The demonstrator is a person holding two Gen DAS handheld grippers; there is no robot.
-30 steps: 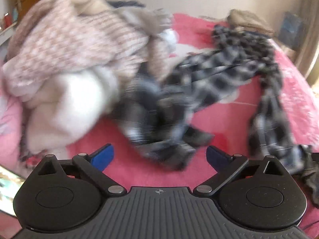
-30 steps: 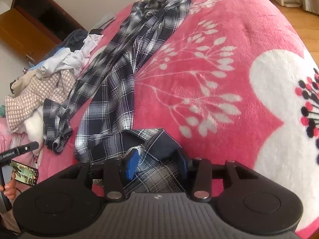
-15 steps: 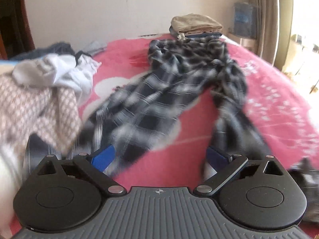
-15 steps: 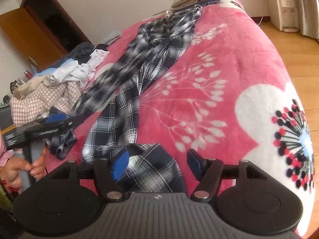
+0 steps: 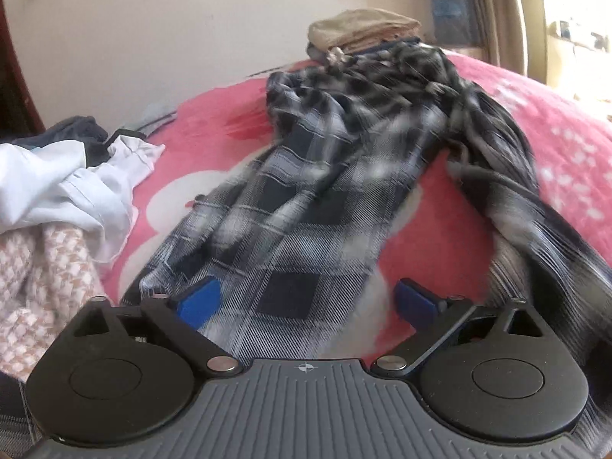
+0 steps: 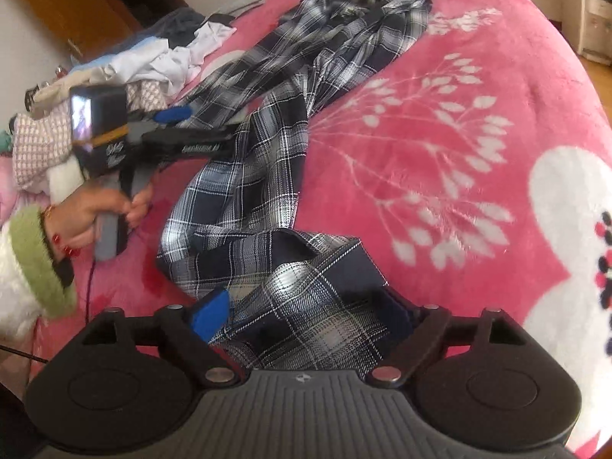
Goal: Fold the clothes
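Note:
A dark blue and white plaid shirt [image 5: 317, 199] lies stretched and twisted along the pink floral blanket [image 5: 573, 145]. My left gripper [image 5: 306, 300] is open just above one long plaid part of it, holding nothing. In the right wrist view the shirt [image 6: 267, 145] runs from the far end of the bed to my right gripper [image 6: 302, 315], which is open with a crumpled plaid end lying between its fingers. The left gripper [image 6: 183, 130] shows there at the left, held by a hand over the shirt.
A pile of unfolded clothes lies at the left: white garment [image 5: 69, 191], pink houndstooth knit [image 5: 42, 279]. A folded tan stack [image 5: 359, 32] sits at the far end of the bed. The bed edge and wooden floor [image 6: 596, 61] are at the right.
My right gripper has opened and let go of the plaid end. My left gripper has swung away from the clothes pile to over the shirt's long part.

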